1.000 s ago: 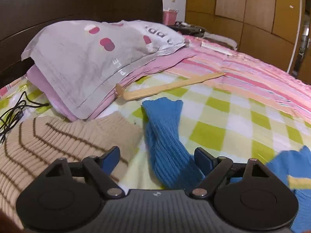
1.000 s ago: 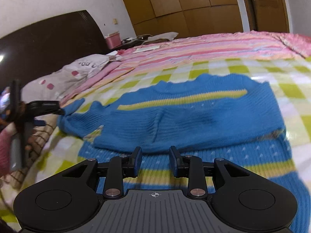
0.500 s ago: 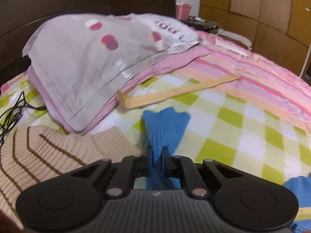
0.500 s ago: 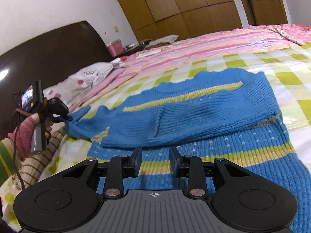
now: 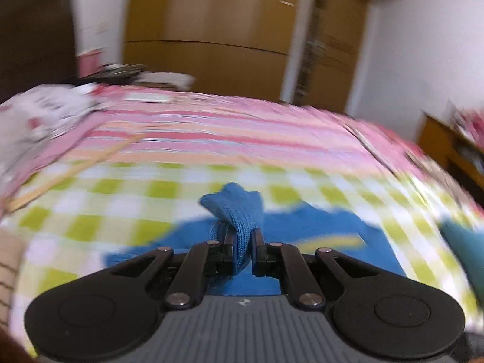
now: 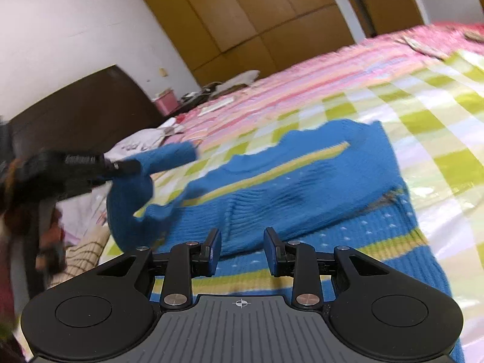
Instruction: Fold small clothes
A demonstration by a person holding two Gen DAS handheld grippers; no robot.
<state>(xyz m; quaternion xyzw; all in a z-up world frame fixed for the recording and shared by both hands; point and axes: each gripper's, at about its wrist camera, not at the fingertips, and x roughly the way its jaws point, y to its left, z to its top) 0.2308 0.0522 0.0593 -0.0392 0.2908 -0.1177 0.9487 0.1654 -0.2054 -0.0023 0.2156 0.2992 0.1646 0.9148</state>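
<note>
A small blue knit sweater [image 6: 302, 187] with yellow stripes lies on the green-checked bed cover; its body also shows in the left wrist view [image 5: 317, 230]. My left gripper [image 5: 243, 248] is shut on the blue sleeve [image 5: 236, 208], whose cuff sticks up past the fingers. In the right wrist view the left gripper [image 6: 121, 166] holds the sleeve [image 6: 163, 160] lifted above the bed, left of the sweater's body. My right gripper [image 6: 242, 251] hovers over the sweater's lower hem with its jaws apart and nothing between them.
A beige striped sweater [image 6: 87, 251] lies at the left by the left gripper. A wooden stick [image 5: 69, 169] lies on the bed near the pillows [image 5: 45, 112]. A pink striped blanket [image 5: 242, 133] covers the far bed. A dark headboard [image 6: 81, 115] and wooden wardrobes [image 5: 211, 30] stand behind.
My left gripper, shut on the sleeve, has lifted it and swung right toward the sweater's body. My right gripper's jaws stand wider apart than before.
</note>
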